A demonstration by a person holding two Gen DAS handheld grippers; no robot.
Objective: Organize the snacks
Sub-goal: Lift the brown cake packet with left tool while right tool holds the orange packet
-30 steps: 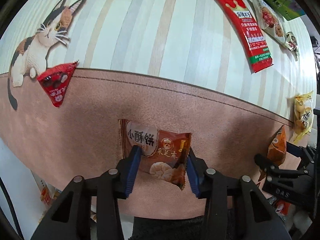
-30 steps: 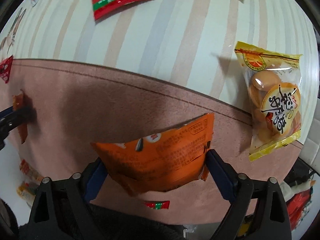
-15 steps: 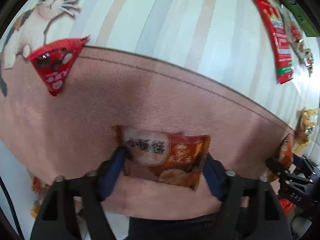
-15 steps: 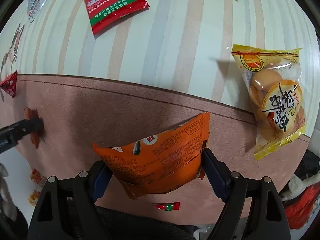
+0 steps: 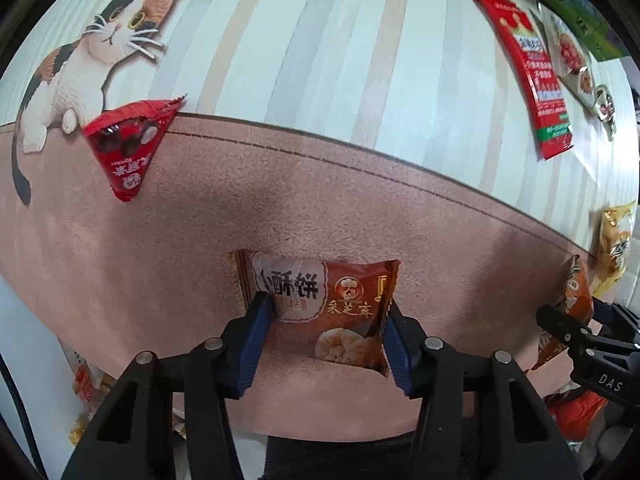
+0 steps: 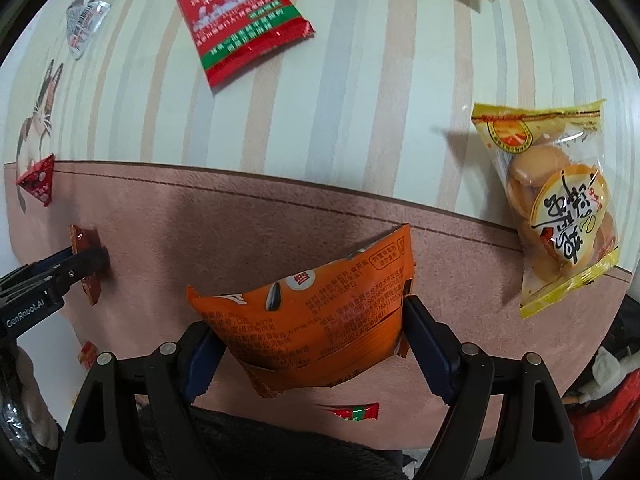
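Note:
A brown pastry packet (image 5: 320, 280) lies on the pink band of the table mat (image 5: 360, 208). My left gripper (image 5: 325, 304) straddles it from above; its jaws are closing and the blue pads press on the packet's two sides. An orange sunflower-seed packet (image 6: 340, 304) sits crumpled and tilted in my right gripper (image 6: 312, 320), which is shut on it just above the mat. In the left wrist view the right gripper (image 5: 572, 320) and its orange packet (image 5: 576, 292) show at the far right. In the right wrist view the left gripper (image 6: 88, 264) shows at the far left.
A red triangular packet (image 5: 126, 148) lies left on the mat's seam by a printed cat (image 5: 92, 52). A long red packet (image 6: 240, 20), a silver wrapper (image 6: 84, 24) and other snacks lie farther back. A yellow biscuit bag (image 6: 560, 208) lies right. A small red-green candy (image 6: 356, 412) lies near the mat's edge.
My left gripper opened wide around the pastry packet, which dropped flat on the mat, then narrowed onto it again. The right gripper kept its hold on the orange packet.

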